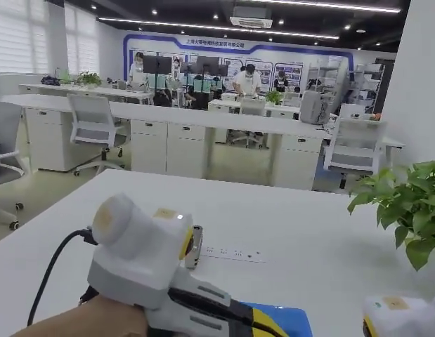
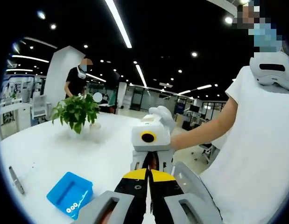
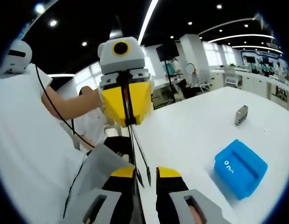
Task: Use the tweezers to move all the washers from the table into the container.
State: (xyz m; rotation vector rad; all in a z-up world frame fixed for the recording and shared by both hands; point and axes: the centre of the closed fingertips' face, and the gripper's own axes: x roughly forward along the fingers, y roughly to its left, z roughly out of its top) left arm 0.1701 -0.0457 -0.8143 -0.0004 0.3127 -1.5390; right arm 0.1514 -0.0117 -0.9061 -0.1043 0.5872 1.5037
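Note:
My left gripper (image 2: 147,175) has its yellow jaws pressed together on thin black tweezers (image 3: 137,158), which hang from it in the right gripper view. Their two tips sit in the gap between the jaws of my right gripper (image 3: 145,175), which stands open facing the left gripper (image 3: 127,122). A blue container (image 3: 240,168) lies on the white table (image 1: 294,225) with a few small washers (image 3: 226,164) inside. It also shows low in the left gripper view, blue container (image 2: 69,193). A short row of tiny washers (image 1: 231,253) lies on the table beyond the left gripper (image 1: 263,324).
A small metal block (image 1: 194,247) stands on the table beside the washers. A potted green plant (image 1: 407,203) sits at the right edge. Desks, chairs and people fill the office behind the table. The person's arm and white shirt (image 2: 256,154) are close to the grippers.

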